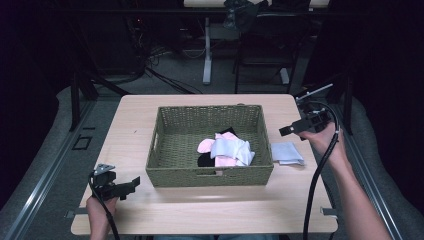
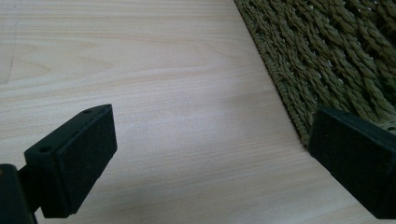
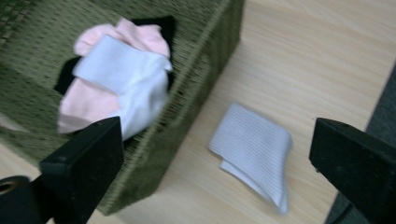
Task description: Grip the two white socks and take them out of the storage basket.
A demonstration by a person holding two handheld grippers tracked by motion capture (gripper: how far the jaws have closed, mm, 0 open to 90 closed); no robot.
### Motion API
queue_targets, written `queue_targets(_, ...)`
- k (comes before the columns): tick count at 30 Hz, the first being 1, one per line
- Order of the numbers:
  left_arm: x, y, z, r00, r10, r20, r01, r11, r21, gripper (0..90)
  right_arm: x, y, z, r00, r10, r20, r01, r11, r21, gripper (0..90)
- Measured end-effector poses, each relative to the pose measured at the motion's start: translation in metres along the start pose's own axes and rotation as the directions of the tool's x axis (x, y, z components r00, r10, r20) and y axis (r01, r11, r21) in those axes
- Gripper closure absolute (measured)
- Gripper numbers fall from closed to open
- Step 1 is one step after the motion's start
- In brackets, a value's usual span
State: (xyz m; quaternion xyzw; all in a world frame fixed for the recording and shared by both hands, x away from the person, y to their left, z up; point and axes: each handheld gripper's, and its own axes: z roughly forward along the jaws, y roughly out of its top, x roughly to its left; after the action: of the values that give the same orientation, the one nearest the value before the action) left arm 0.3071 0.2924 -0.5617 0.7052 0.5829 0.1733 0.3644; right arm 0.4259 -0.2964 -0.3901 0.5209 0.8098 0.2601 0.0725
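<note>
1. The desk point(image 1: 165, 210) carries everything, and its near edge is bare so your forearms have room to come in.
2. The woven basket point(image 1: 165, 165) sits at the middle of the desk, within reach of both hands; it looks like the place where the socks are being gathered.
3. The sock pile point(image 1: 227, 149) of white, pink and black lies loosely in the basket's 4 o'clock corner, the side nearest your right hand.
4. The folded white sock point(image 1: 287, 153) lies flat on the desk at 3 o'clock of the basket, just beside its wall and apart from the pile, probably next to go in.
5. Your right hand-held gripper point(image 1: 286, 130) hangs above that sock, jaws wide apart and holding nothing.
6. Your left hand-held gripper point(image 1: 136, 182) waits low at the basket's 8 o'clock corner, jaws apart and empty.
</note>
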Motion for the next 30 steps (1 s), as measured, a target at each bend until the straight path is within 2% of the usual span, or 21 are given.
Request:
queue_targets(7, 0.001, 0.0, -0.001, 1.0, 0.0, 0.004, 0.0, 1.0, 0.007, 1.5, 0.041, 0.027, -0.003, 0.9945, -0.101, -0.027, 0.1, 0.994, -0.032, 0.5)
queue_targets(10, 0.001, 0.0, -0.001, 1.0, 0.0, 0.004, 0.0, 1.0, 0.004, 1.5, 0.065, 0.041, 0.005, 0.9877, -0.15, -0.046, 0.149, 0.989, -0.026, 0.7)
queue_targets(11, 0.001, 0.0, -0.001, 1.0, 0.0, 0.006, 0.0, 1.0, 0.009, 1.5, 0.065, 0.041, 0.005, 0.9877, -0.15, -0.046, 0.149, 0.989, -0.026, 0.7)
queue_targets(12, 0.001, 0.0, -0.001, 1.0, -0.002, 0.006, 0.002, 1.0, 0.007, 1.5, 0.076, 0.047, 0.013, 0.9856, -0.159, -0.059, 0.157, 0.987, -0.023, 0.8)
queue_targets(13, 0.001, 0.0, -0.001, 1.0, -0.002, 0.006, 0.002, 1.0, 0.008, 1.5, 0.076, 0.047, 0.013, 0.9856, -0.159, -0.059, 0.157, 0.987, -0.023, 0.8)
queue_targets(16, 0.002, 0.0, -0.001, 1.0, -0.003, 0.009, 0.003, 1.0, -0.002, 1.5, 0.092, 0.055, 0.03, 0.9794, -0.186, -0.078, 0.188, 0.982, 0.008, 1.7)
queue_targets(17, 0.002, 0.0, -0.001, 1.0, -0.003, 0.008, 0.003, 1.0, -0.002, 1.5, 0.092, 0.055, 0.03, 0.9794, -0.186, -0.078, 0.188, 0.982, 0.008, 1.7)
queue_targets(22, 0.002, 0.0, -0.001, 0.9999, -0.001, 0.01, 0.001, 1.0, -0.001, 1.5, 0.103, 0.06, 0.054, 0.9782, -0.187, -0.089, 0.192, 0.98, 0.046, 5.5)
queue_targets(25, 0.002, 0.0, -0.001, 0.9999, -0.006, 0.012, 0.007, 1.0, -0.006, 1.5, 0.103, 0.061, 0.071, 0.9811, -0.172, -0.089, 0.178, 0.982, 0.067, 8.2)
queue_targets(26, 0.002, 0.0, -0.002, 0.9999, -0.008, 0.011, 0.008, 1.0, -0.005, 1.5, 0.102, 0.06, 0.082, 0.9808, -0.168, -0.099, 0.177, 0.98, 0.089, 10.4)
queue_targets(27, 0.002, 0.0, -0.002, 0.9999, -0.009, 0.01, 0.009, 0.9999, -0.006, 1.5, 0.102, 0.06, 0.082, 0.9808, -0.168, -0.099, 0.177, 0.98, 0.089, 10.4)
queue_targets(30, 0.002, 0.0, -0.001, 0.9999, -0.007, 0.012, 0.007, 1.0, -0.005, 1.5, 0.101, 0.058, 0.098, 0.9835, -0.151, -0.1, 0.161, 0.981, 0.108, 13.0)
